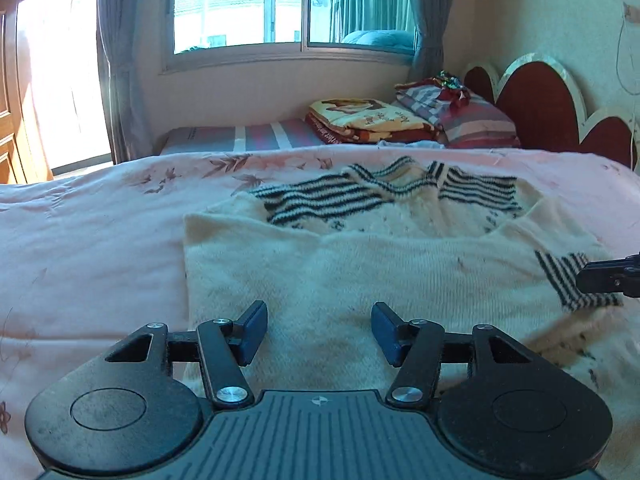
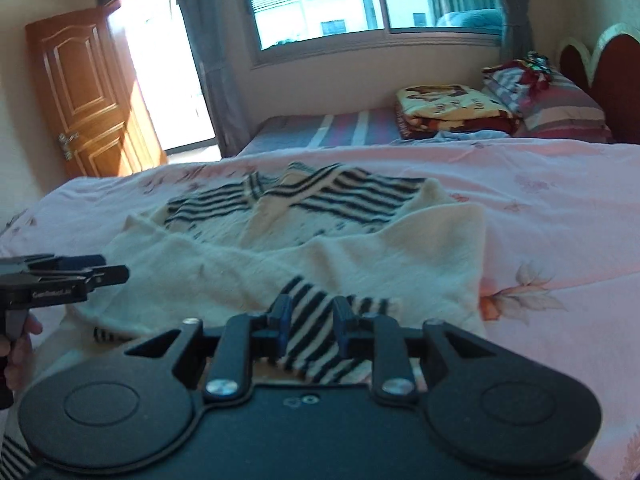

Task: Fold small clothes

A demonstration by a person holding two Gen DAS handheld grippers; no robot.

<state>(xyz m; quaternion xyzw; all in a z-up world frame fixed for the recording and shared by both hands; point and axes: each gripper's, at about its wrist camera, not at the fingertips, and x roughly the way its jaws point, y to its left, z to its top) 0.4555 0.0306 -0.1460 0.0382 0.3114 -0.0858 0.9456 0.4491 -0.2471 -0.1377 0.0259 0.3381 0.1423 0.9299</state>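
**Now both grippers over the sweater**

Nearest you, your left gripper [image 1: 319, 332] hovers with jaws spread, nothing between them. Your right gripper [image 2: 308, 322] stands narrowly parted over the striped cuff [image 2: 316, 334] — whether the pads press it, you cannot tell. Beyond lies the cream sweater [image 1: 360, 268], its sleeves folded in, on the pink bedspread [image 1: 92, 240] — folded blankets [image 1: 360, 120] farther back.

Cream sweater [image 1: 360, 272] showing black-and-white stripes at far yoke and near cuff [image 2: 316, 336]. Pink bedspread [image 1: 80, 248] bearing brownish leaf prints. Far right, dark red headboard [image 1: 536, 100] edging in white. Far left, orange-brown door [image 2: 88, 92] glowing.
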